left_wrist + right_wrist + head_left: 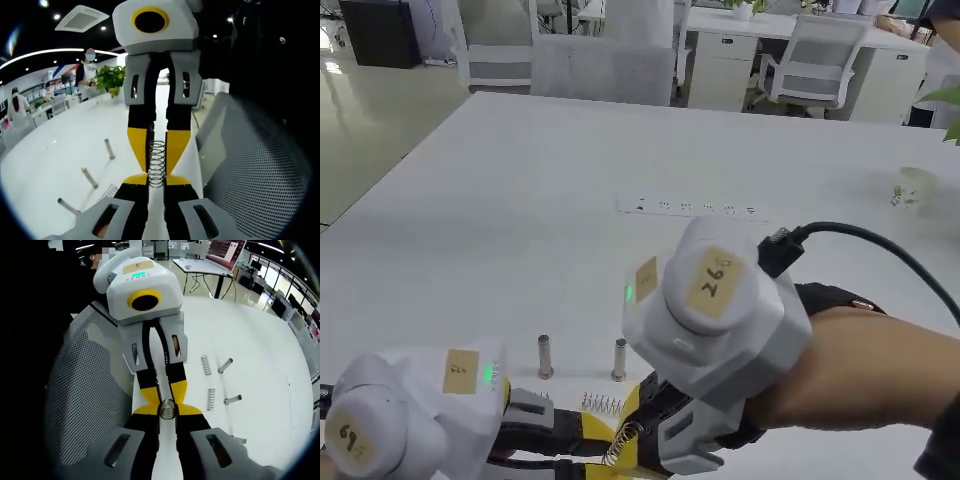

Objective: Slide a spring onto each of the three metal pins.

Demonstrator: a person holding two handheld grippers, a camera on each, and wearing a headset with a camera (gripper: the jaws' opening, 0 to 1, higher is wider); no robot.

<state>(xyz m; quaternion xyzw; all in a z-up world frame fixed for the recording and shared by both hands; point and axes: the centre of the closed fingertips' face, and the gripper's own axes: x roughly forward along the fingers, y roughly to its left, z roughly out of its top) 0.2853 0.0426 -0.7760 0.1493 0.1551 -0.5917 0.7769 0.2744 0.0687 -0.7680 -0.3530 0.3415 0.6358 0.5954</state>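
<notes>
A small metal spring (157, 162) is held between both grippers, which meet tip to tip near the table's front edge. My left gripper (157, 183) is shut on its near end. My right gripper (158, 149) comes from above, its yellow pads either side of the coil. In the right gripper view the spring (167, 409) shows end-on between my right gripper (167, 414) tips. Three metal pins (109, 148) (90, 177) (67, 206) stand bare on the white table. Two loose springs (205, 364) (211, 398) lie beside the pins (225, 365). In the head view two pins (544, 357) (619, 359) stand behind the held spring (620, 442).
A grey mesh chair back (250, 175) is close by the grippers at the table's (520, 200) front edge. A recessed socket strip (688, 207) lies mid-table. Office chairs (810, 65) and desks stand beyond the far edge.
</notes>
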